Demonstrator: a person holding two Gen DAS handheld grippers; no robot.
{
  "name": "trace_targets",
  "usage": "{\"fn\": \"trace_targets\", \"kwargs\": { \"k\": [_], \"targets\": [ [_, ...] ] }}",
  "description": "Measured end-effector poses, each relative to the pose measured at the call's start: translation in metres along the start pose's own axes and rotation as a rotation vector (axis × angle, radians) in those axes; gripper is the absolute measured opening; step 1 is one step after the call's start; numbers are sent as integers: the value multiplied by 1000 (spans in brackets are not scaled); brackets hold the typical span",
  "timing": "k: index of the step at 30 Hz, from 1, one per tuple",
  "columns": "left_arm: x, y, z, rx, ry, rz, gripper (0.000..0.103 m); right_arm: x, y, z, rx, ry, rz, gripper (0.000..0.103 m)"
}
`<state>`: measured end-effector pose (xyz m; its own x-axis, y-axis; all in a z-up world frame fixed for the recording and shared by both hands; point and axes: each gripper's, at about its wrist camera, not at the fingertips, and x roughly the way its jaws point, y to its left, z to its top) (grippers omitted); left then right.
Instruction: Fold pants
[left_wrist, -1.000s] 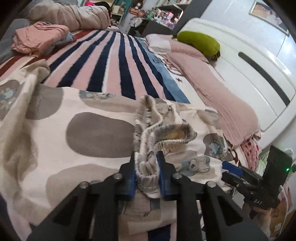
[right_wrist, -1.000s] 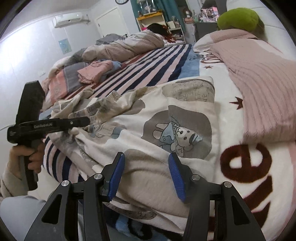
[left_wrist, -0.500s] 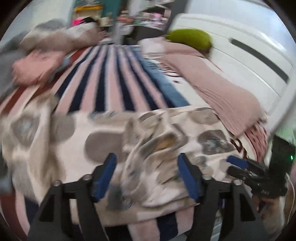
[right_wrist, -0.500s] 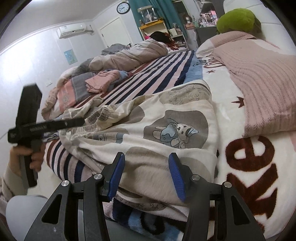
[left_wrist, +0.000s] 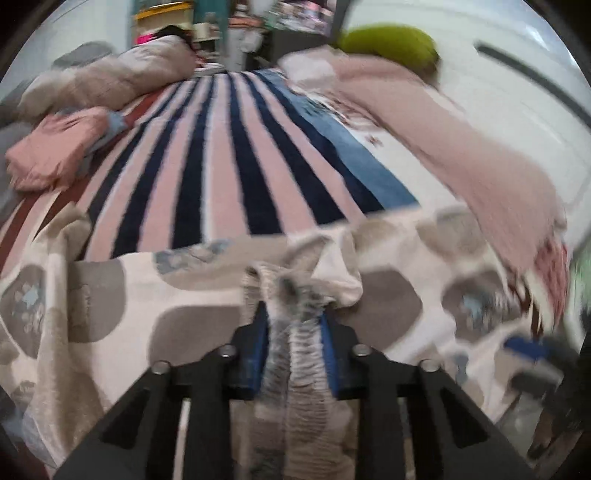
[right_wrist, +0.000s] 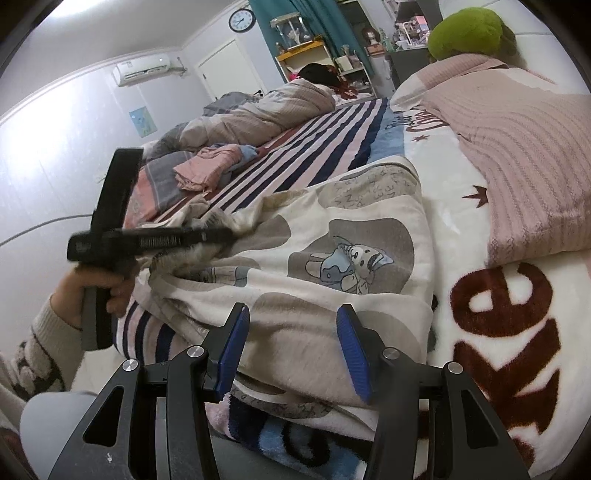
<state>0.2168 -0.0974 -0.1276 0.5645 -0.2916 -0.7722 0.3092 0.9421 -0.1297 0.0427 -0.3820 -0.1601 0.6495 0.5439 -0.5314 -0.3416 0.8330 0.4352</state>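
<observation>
Pants (left_wrist: 199, 295) waistband between closing left gripper (left_wrist: 293, 328) pads.

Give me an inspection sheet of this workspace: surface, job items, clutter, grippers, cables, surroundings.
Surface: bed with a pink, white and navy striped blanket.
Job's things: cream pyjama pants with grey patches and bear prints, spread at the bed's near edge, gathered elastic waistband bunched up.
Clutter: folded pink garment; pink ribbed knit throw; green plush cushion; rumpled beige duvet.
Grippers: left hand-held gripper closing with the waistband between its blue pads; right hand-held gripper open, hovering over the pants.
Cables: thin grey line along the wall, unclear.
Surroundings: wall clock, air conditioner, teal curtain, crowded shelves.
</observation>
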Motion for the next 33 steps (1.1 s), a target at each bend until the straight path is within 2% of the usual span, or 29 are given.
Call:
{"fn": "trace_targets", "kwargs": {
  "k": [2, 5, 7, 9, 12, 18, 22, 24, 29, 33],
  "targets": [
    [-1, 9, 3, -22, -15, 43, 20, 1, 0, 0, -5, 6, 0, 45],
    [3, 22, 3, -45, -7, 57, 22, 1, 0, 1, -7, 12, 3, 45],
    [7, 30, 1, -55, -4, 75, 27, 2, -1, 2, 1, 14, 7, 44],
    [9, 36, -1, -77, -7, 90, 41, 2, -4, 3, 15, 13, 9, 44],
    [12, 45, -8, -103, -3, 91, 51, 2, -6, 8, 29, -1, -12, 44],
    [-12, 51, -13, -150, -30, 45, 55, -2, -8, 23, 36, -64, -96, 49],
    [-47, 61, -17, -187, -79, 69, 55, -10, -4, 29, 8, -104, -166, 61],
    [-67, 70, -23, -216, -104, 88, 55, -14, -1, 30, 5, -118, -186, 62],
    [-104, 90, -47, -288, -145, 122, 60, -21, 8, 32, 19, -139, -155, 65],
    [-127, 104, -73, -361, -167, 105, 60, -25, 21, 32, 12, -145, -126, 67]
  ]
}}
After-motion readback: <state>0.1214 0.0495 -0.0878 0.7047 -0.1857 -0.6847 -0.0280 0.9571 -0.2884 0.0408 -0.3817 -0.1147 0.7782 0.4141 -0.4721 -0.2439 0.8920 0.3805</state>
